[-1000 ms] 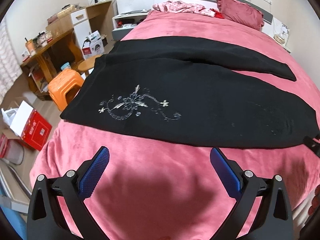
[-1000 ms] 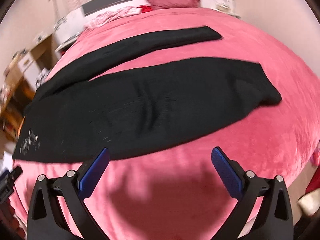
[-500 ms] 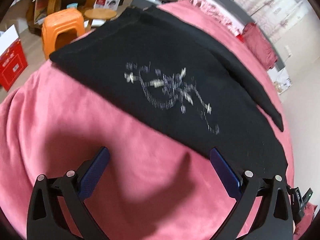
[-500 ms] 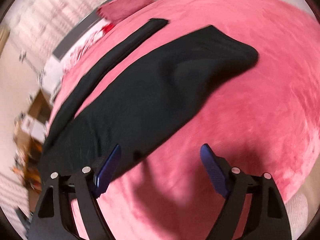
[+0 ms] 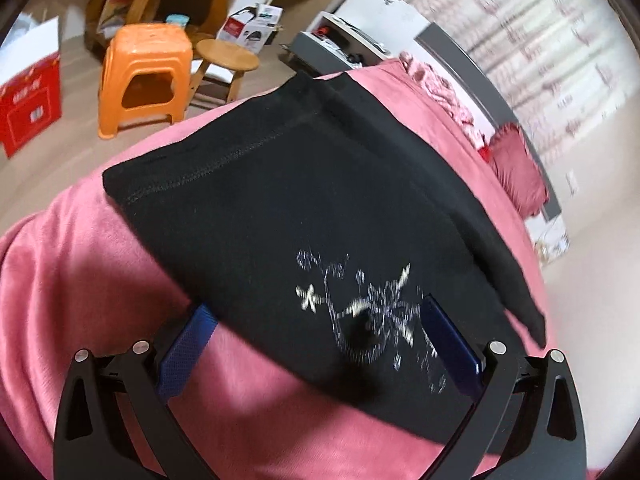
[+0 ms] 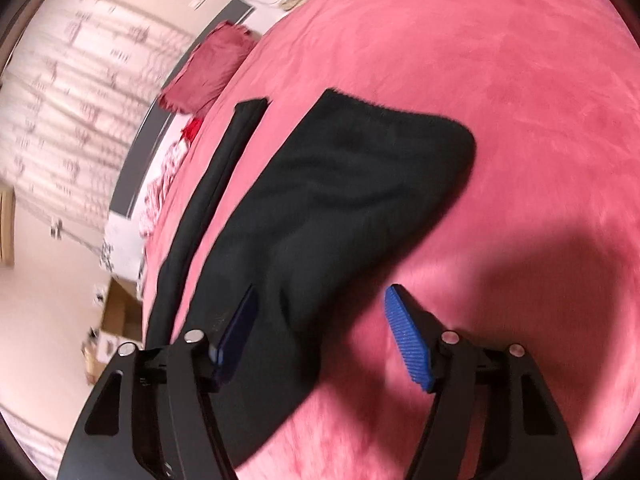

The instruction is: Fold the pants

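The black pants (image 5: pixel 320 208) lie flat across the pink bed (image 5: pixel 80 264), waistband toward the edge by the stools, legs spread apart, ready for a lengthwise fold. The left tongs (image 5: pixel 316 344) gape wide, straddling the near hem at the embroidery. The right tongs (image 6: pixel 320 328) have just been closing around the near leg's edge, apparently not yet pinching. Bare bed lies open beyond the cuffs.
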Available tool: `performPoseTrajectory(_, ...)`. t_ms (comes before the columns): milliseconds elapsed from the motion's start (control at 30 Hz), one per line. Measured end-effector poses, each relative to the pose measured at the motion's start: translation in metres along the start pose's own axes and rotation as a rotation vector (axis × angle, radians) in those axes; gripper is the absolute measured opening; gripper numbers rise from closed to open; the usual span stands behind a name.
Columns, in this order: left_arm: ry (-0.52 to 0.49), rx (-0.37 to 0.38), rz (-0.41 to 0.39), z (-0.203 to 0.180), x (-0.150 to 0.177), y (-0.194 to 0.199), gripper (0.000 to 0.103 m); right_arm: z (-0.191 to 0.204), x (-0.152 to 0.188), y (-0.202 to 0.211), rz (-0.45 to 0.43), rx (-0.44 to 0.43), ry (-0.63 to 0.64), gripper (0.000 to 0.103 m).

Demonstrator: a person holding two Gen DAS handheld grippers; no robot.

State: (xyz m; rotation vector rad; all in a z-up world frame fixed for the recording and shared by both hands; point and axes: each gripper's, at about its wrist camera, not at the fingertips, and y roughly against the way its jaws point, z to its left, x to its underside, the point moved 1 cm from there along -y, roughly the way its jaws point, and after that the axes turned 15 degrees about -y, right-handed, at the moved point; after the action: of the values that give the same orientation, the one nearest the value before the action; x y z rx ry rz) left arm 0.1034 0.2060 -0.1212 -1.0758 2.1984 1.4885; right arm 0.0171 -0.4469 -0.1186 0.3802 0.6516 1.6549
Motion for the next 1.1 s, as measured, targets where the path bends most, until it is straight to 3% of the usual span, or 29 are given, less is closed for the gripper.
performPoseTrajectory(167, 0.046, -0.009, -0.024, -0.001, -0.002, -0.001, 0.1, 0.003, -0.013, -0.01, -0.003, 0.002, -0.036, 0.058)
performPoseTrajectory(300, -0.026, -0.074, -0.065, -0.014, 0.008, -0.003, 0.1, 0.011, -0.007, -0.012, -0.011, 0.035, 0.033, 0.056)
performPoseTrajectory(433, -0.125, -0.124, -0.042, -0.021, 0.009, -0.009, 0.1, 0.011, -0.004, -0.015, -0.017, 0.056, 0.096, 0.035)
performPoseTrajectory(567, -0.054, -0.061, -0.03, -0.014, 0.0, -0.011, 0.1, 0.014, -0.008, -0.023, 0.019, 0.027, 0.098, 0.019)
performPoseTrajectory(633, -0.077, -0.03, -0.015, -0.014, -0.007, -0.015, 0.086, 0.019, -0.008, -0.023, 0.018, 0.027, 0.118, 0.016)
performPoseTrajectory(700, -0.114, -0.086, 0.016, -0.014, -0.011, -0.02, 0.036, 0.022, -0.009, -0.02, 0.01, 0.029, 0.123, 0.013)
performPoseTrajectory(733, -0.119, -0.134, 0.034, -0.011, -0.013, -0.023, 0.029, 0.024, -0.01, -0.017, 0.0, 0.031, 0.124, 0.011)
performPoseTrajectory(900, -0.118, -0.081, 0.05, -0.007, -0.019, -0.015, 0.012, 0.035, -0.013, -0.002, -0.034, 0.059, 0.181, 0.008)
performPoseTrajectory(1100, -0.147, -0.003, 0.019, -0.015, -0.025, 0.02, 0.011, 0.06, -0.003, 0.022, -0.057, 0.064, 0.297, 0.007)
